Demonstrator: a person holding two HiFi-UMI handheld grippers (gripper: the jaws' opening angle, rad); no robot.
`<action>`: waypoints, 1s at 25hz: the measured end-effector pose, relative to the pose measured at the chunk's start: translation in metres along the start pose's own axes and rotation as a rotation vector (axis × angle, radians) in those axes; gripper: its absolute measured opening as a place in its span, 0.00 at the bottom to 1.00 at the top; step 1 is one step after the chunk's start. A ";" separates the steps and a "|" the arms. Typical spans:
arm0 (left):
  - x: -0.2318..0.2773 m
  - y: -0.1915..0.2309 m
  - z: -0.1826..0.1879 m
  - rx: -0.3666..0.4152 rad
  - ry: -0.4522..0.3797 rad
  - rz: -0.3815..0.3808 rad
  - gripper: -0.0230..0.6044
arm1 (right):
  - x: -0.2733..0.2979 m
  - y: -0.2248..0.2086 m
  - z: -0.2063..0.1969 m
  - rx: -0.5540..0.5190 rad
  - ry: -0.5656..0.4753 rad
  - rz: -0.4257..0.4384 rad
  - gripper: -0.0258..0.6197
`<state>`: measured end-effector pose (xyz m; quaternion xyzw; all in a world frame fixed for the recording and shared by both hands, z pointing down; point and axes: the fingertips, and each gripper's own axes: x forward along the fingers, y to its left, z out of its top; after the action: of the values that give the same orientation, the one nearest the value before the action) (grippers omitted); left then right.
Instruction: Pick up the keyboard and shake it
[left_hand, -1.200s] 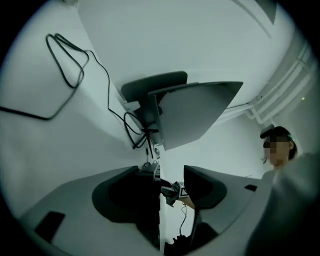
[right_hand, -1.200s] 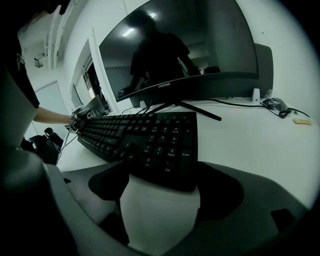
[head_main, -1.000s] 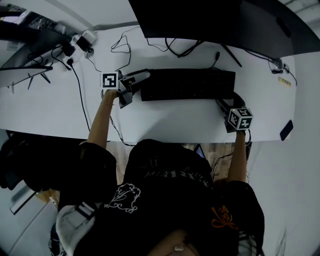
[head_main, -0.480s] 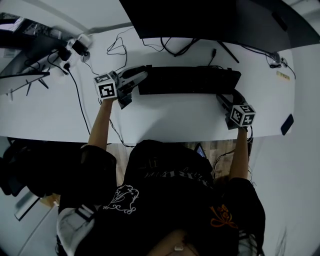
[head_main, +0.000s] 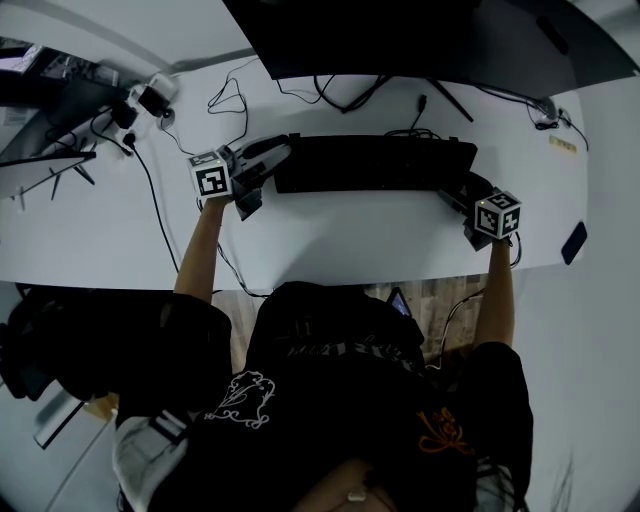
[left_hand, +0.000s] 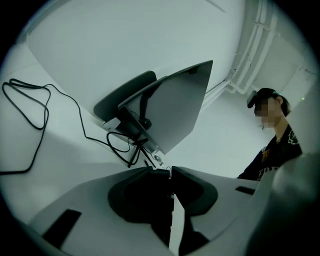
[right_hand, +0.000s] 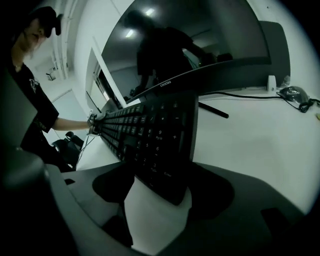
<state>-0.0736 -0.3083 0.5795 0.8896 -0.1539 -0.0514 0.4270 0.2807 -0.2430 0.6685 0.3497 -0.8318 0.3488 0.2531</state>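
The black keyboard (head_main: 375, 163) lies lengthwise on the white desk (head_main: 330, 235), in front of the monitor (head_main: 400, 40). My left gripper (head_main: 272, 165) has just closed its jaws and is shut on the keyboard's left end, which shows as a dark edge (left_hand: 159, 210) between the jaws of that gripper (left_hand: 171, 172). My right gripper (head_main: 458, 192) is at the right end. Its jaws have just been closing. The keyboard's corner (right_hand: 150, 135) sits tilted between them, with a strip of white desk still showing beside it in the right gripper (right_hand: 160, 195).
Loose black cables (head_main: 230, 100) run across the desk behind the left gripper. A small dark flat object (head_main: 574, 243) lies near the desk's right edge. The monitor stand (right_hand: 212, 111) reaches toward the keyboard. Clutter (head_main: 150, 95) sits at the far left corner.
The left gripper's marker cube has rolled and its jaws have closed on the keyboard's left end. The right gripper has shifted up the picture, alongside the keyboard's right end.
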 end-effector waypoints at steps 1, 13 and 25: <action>0.000 0.001 0.000 -0.003 -0.005 0.006 0.24 | 0.000 0.000 0.000 0.014 -0.006 -0.003 0.57; -0.002 -0.032 0.050 0.094 -0.085 0.024 0.25 | -0.019 0.019 0.030 0.016 -0.145 -0.036 0.56; -0.004 -0.174 0.129 0.556 -0.122 -0.064 0.25 | -0.082 0.052 0.102 -0.144 -0.426 -0.110 0.55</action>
<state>-0.0657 -0.3006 0.3636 0.9722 -0.1592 -0.0743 0.1548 0.2744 -0.2608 0.5286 0.4414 -0.8689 0.1924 0.1149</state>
